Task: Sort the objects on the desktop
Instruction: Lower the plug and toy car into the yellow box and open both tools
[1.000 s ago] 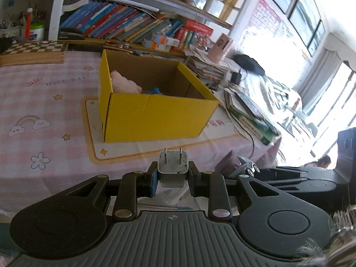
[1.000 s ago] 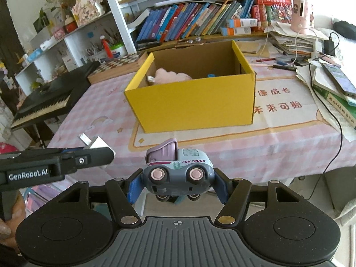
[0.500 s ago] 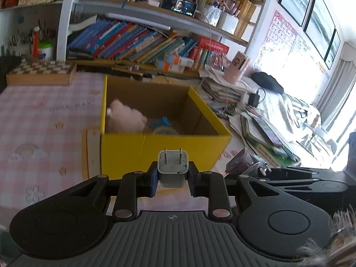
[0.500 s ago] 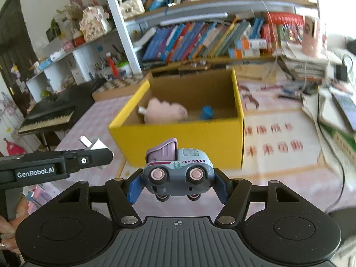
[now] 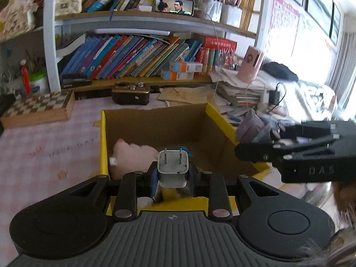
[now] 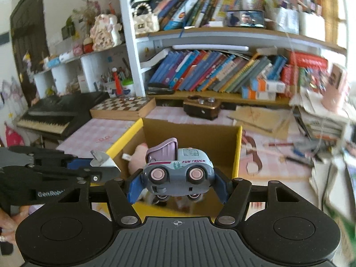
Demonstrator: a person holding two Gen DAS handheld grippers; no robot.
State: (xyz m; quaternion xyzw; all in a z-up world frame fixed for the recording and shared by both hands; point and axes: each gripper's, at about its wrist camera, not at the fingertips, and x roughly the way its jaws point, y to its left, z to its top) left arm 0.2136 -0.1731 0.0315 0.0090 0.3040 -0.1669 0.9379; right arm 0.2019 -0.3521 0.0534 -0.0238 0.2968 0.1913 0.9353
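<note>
Two grippers: each is seen holding one object above the open yellow box (image 5: 222, 120), which stands on the pink checked counter (image 5: 44, 146).
Counter, far left: a chessboard box (image 5: 37, 109) is seen at about 10 o'clock from the yellow box, against the shelf unit.
Left gripper (image 5: 173, 173): its fingers (image 5: 153, 178) are clamped on the sides of a white plug adapter (image 5: 173, 169); the two prongs are turned away from the camera, toward 12 o'clock.
Plug adapter, place: it is held over the near wall of the yellow box, above the box's interior.
Box contents: a pink plush toy (image 5: 133, 155) lies on the floor of the box at the left side; a small blue item (image 5: 185, 150) is partly hidden behind the adapter.
Right gripper (image 6: 178, 182): its fingers (image 6: 134, 188) are pressed on both ends of a toy truck (image 6: 178, 173) marked FUN TRUCK, held on its side with the pink wheels facing the camera.
Toy truck, place: it is held over the near edge of the yellow box, above the opening; from the left wrist view it is blurred, at 3 o'clock beyond the box's right wall.
Behind the box: a dark brown case (image 6: 201, 109) sits at 12 o'clock, under a shelf of leaning books (image 6: 211, 71).
Far right: stacked papers (image 6: 322, 120) are piled at 2 o'clock.
</note>
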